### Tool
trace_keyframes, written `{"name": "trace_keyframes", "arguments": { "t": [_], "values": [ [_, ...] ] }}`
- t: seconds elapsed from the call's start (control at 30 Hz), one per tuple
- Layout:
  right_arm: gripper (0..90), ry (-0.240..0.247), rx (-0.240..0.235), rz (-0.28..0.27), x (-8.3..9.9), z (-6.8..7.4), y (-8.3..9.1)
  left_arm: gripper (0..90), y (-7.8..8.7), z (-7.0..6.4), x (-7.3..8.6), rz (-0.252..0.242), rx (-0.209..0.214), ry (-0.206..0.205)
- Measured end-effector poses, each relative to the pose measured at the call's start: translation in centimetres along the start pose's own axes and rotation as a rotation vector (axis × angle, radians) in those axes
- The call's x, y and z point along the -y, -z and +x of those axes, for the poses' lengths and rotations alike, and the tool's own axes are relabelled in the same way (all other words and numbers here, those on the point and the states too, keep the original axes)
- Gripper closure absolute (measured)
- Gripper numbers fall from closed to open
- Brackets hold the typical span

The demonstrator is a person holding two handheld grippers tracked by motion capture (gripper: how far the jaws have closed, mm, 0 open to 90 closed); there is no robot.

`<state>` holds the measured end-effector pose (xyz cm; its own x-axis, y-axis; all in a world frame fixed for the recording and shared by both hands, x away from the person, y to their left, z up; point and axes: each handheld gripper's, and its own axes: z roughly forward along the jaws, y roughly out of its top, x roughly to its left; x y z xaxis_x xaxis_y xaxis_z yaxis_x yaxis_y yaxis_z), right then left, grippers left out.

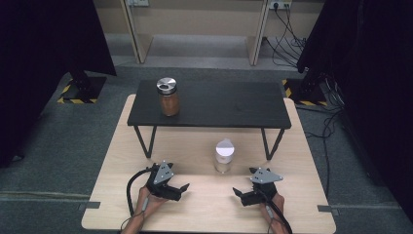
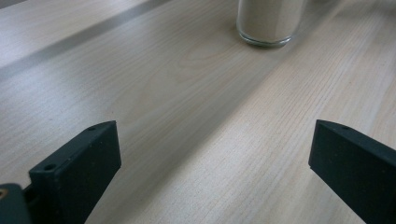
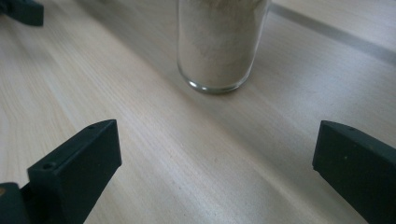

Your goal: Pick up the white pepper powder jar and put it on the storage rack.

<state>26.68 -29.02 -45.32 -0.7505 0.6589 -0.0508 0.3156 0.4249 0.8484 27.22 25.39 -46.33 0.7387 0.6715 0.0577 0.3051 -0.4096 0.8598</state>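
A glass jar of pale powder with a white lid (image 1: 224,156) stands upright on the light wooden table (image 1: 122,165), just in front of a low black shelf (image 1: 234,105). Its glass base (image 2: 268,23) is at the top of the left gripper view and closer (image 3: 219,44) in the right gripper view. A second jar (image 1: 168,96), holding brown powder under a silver lid, stands on the shelf's left part. My left gripper (image 1: 182,191) rests open near the table's front, left of the pale jar. My right gripper (image 1: 238,195) is open too, at the jar's front right. Nothing lies between either pair of jaws.
The black shelf stands on thin black legs (image 1: 145,141) across the back half of the table. Grey carpet surrounds the table. Black stands with yellow-striped bases (image 1: 80,90) sit at the far left and right, and cables (image 1: 287,44) trail at the far right.
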Motion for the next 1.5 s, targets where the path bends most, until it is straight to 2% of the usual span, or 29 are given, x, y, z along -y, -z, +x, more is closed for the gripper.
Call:
{"name": "trace_keyframes", "arguments": {
  "t": [0.07, 0.2, 0.27, 0.37, 0.53, 0.6, 0.7, 0.87, 0.97, 1.07, 1.17, 1.27, 1.37, 1.5],
  "values": [
    [1.1, -0.017, -0.002, -0.016, 0.3, -0.1, 0.1, 1.4, 0.0, 0.0, 0.0, 0.0, 0.0, 0.0],
    [1.5, -0.053, 0.037, -0.018, 0.0, 0.4, 0.0, 1.5, 0.0, 0.0, 0.0, 0.002, 0.001, -0.001],
    [1.3, -0.047, 0.027, -0.032, 0.1, 0.4, 0.1, 1.6, 0.0, 0.0, -0.1, 0.003, 0.001, -0.004],
    [1.3, -0.05, 0.036, -0.046, -0.1, 0.7, 0.2, 1.6, 0.0, 0.0, 0.0, 0.001, 0.003, -0.001],
    [1.4, -0.101, 0.09, -0.12, 0.1, 2.0, 0.0, 1.6, 0.0, 0.0, 0.0, 0.002, 0.003, -0.001],
    [1.1, -0.106, 0.079, -0.139, 0.3, 1.8, -0.1, 1.8, 0.0, 0.0, -0.1, 0.003, 0.001, -0.003],
    [1.1, -0.119, 0.088, -0.161, 0.6, 1.9, -0.4, 2.0, 0.0, 0.0, -0.1, 0.006, 0.002, -0.003],
    [1.2, -0.092, 0.078, -0.192, 0.5, 2.1, -0.8, 2.2, 0.0, 0.0, -0.1, 0.005, 0.002, -0.004],
    [0.7, -0.093, 0.067, -0.17, -0.3, 2.0, -1.1, 2.1, 0.0, 0.1, 0.0, 0.002, 0.006, -0.004],
    [1.4, -0.09, 0.031, -0.168, -0.7, 1.5, -1.7, 2.0, 0.0, 0.1, -0.1, 0.003, 0.007, -0.004],
    [4.2, -0.072, 0.077, -0.161, -1.5, 2.4, -2.5, 2.0, 0.0, 0.1, -0.1, 0.003, 0.007, -0.006],
    [4.2, -0.097, 0.093, -0.168, -2.0, 2.4, -3.2, 2.0, 0.0, 0.0, -0.1, 0.005, 0.006, -0.006],
    [6.2, -0.098, 0.119, -0.167, -2.6, 2.6, -3.8, 2.1, 0.0, 0.0, -0.1, 0.007, 0.005, -0.009],
    [6.7, -0.129, 0.101, -0.161, -3.3, 2.2, -4.7, 2.1, -0.1, 0.0, -0.1, 0.007, 0.005, -0.007]
  ]
}}
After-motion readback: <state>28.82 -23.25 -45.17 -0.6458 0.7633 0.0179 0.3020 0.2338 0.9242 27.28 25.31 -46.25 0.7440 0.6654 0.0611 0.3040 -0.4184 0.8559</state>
